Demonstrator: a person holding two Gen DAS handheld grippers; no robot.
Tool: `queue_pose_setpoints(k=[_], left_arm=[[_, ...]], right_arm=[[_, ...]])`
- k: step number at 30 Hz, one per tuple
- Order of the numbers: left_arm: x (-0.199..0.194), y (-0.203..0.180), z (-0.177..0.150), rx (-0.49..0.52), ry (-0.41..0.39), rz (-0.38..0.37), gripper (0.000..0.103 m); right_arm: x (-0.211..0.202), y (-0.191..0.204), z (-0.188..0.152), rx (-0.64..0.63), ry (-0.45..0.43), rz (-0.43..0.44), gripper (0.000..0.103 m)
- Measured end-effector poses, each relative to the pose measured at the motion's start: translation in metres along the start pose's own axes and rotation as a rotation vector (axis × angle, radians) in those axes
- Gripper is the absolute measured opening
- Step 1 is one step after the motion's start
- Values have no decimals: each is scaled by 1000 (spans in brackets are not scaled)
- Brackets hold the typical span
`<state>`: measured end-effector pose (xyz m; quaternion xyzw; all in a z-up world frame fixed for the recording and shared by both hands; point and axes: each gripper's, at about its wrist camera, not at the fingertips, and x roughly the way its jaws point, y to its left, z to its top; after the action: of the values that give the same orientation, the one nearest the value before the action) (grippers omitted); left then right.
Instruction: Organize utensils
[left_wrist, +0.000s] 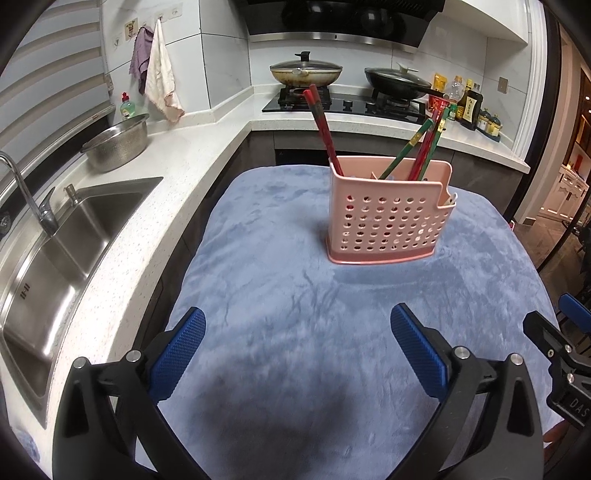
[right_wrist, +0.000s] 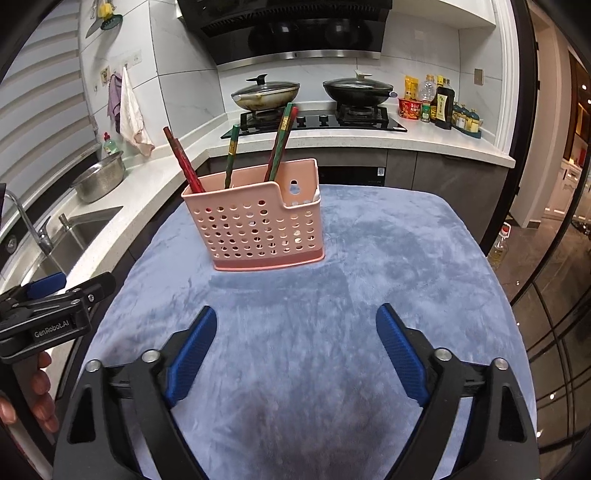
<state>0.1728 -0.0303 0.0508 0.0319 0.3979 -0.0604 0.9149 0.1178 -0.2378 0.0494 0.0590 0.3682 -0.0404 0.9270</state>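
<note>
Left wrist view: left tongs gape, tilted down over cloth.

You are getting sharp, evenly lit pictures from both wrist cameras, with cool indoor light falling from above. A soft dark shadow is lying on the blue cloth just ahead of each camera, and a fainter one is spreading in front of the pink basket. Glare is glinting off the steel sink and the range hood. The fisheye lens is bending the counter edges and walls into curves, and black vignetting is closing in on every corner.
</note>
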Motion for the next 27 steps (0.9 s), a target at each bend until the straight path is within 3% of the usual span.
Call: queue_pose_setpoints(k=[4, 6, 27], left_arm=[[-3, 2, -5, 0, 7, 0, 96], [-4, 1, -7, 4, 8, 1, 96], [-16, -11, -22, 70, -15, 77, 96]], right_arm=[[-4, 3, -6, -16, -1, -25, 86], [-5, 2, -8, -17, 5, -25, 96], [-15, -7, -21, 9, -13, -69, 96]])
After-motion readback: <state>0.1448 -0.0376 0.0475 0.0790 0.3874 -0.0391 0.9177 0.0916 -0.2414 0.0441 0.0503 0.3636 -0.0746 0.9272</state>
